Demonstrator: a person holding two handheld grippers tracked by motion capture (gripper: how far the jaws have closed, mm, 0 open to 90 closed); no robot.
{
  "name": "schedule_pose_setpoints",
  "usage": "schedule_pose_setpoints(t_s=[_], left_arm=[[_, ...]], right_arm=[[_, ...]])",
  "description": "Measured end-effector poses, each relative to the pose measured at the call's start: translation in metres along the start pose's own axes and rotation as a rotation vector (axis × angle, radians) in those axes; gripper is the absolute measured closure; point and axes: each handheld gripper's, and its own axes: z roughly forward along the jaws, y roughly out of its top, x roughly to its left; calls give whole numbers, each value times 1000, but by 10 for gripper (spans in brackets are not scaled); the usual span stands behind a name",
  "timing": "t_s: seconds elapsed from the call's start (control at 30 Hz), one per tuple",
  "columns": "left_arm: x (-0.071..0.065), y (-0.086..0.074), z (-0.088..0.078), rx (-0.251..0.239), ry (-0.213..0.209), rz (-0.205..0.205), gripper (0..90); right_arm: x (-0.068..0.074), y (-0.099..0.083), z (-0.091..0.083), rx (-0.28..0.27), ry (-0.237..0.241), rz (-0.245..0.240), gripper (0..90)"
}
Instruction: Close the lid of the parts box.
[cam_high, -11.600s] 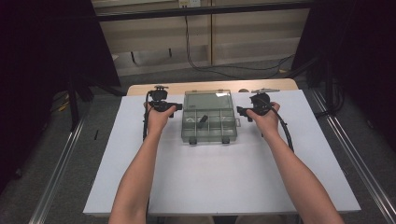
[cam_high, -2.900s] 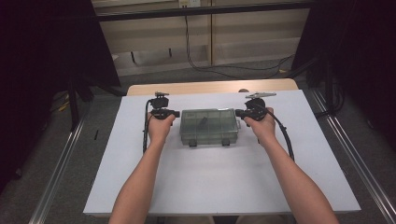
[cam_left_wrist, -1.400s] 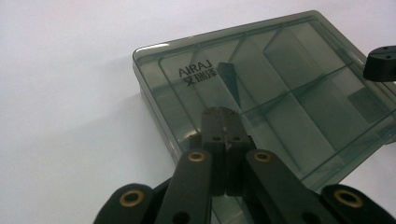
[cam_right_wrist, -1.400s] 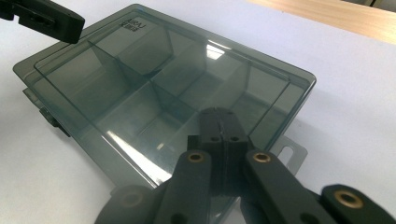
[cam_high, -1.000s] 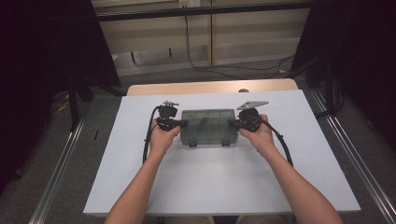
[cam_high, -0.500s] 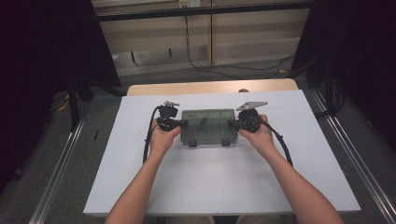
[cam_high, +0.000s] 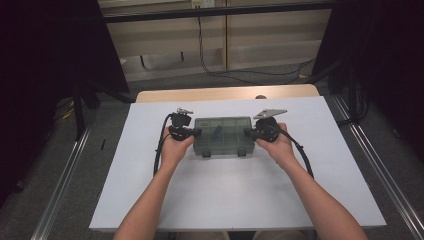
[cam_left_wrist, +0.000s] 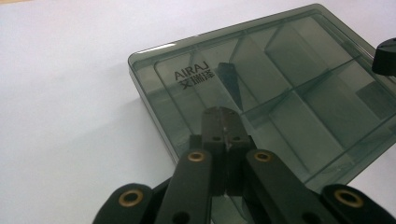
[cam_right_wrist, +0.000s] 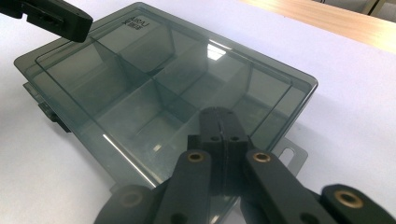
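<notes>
A smoky, see-through compartment box (cam_high: 222, 142) (cam_left_wrist: 299, 74) (cam_right_wrist: 154, 79) lies with its lid down on the white table (cam_high: 240, 200). A small dark piece (cam_high: 217, 131) (cam_left_wrist: 229, 79) lies in one compartment. My left gripper (cam_high: 198, 132) (cam_left_wrist: 227, 116) is shut with nothing in it, its tips over the lid's left end. My right gripper (cam_high: 246, 131) (cam_right_wrist: 219, 114) is shut and empty too, tips over the lid's right end. Whether either one presses on the lid I cannot tell. Each gripper view shows the other gripper's tip at the box's far end.
Two latches (cam_high: 206, 154) stick out from the box's near side. A wooden strip (cam_high: 225, 93) borders the far table edge, with a dark floor and metal rails beyond the sides. Cables trail back from both grippers along the forearms.
Early on the lid stood up; it now lies down. Both hands slid from the far corners to the box's ends. Nothing has moved in the last second.
</notes>
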Motion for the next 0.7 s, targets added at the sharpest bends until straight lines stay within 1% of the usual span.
schedule_pose_setpoints(t_s=[0.03, 0.13, 0.27, 0.37, 0.43, 0.47, 0.5, 0.53, 0.6, 0.7], left_arm=[[0, 0, 0, -5, 2, -6, 900], [-1, 0, 0, -2, 4, 2, 900], [-1, -1, 1, -10, 1, 7, 900], [0, -2, 0, -10, 1, 13, 900], [-1, -2, 0, -10, 7, 17, 900], [-2, -2, 1, -2, 11, 21, 900], [-3, -3, 3, 12, 17, 34, 900], [-3, -3, 3, 5, 19, 33, 900], [-3, -4, 3, -2, 21, 22, 900], [-3, -4, 3, -7, 20, 21, 900]], right_arm=[[0, 0, 0, 0, 1, 1, 900], [0, -1, 0, -3, 2, 4, 900], [1, -1, 0, -1, -4, -8, 900], [1, -1, 0, 0, -3, -7, 900], [1, -1, 0, 1, -4, -14, 900], [1, -1, 0, 2, -4, -18, 900], [1, -1, 0, 19, -2, -21, 900], [2, -3, 2, 18, -3, -33, 900], [1, -4, 1, 10, 2, -29, 900], [-1, -6, 2, -4, 19, 0, 900]])
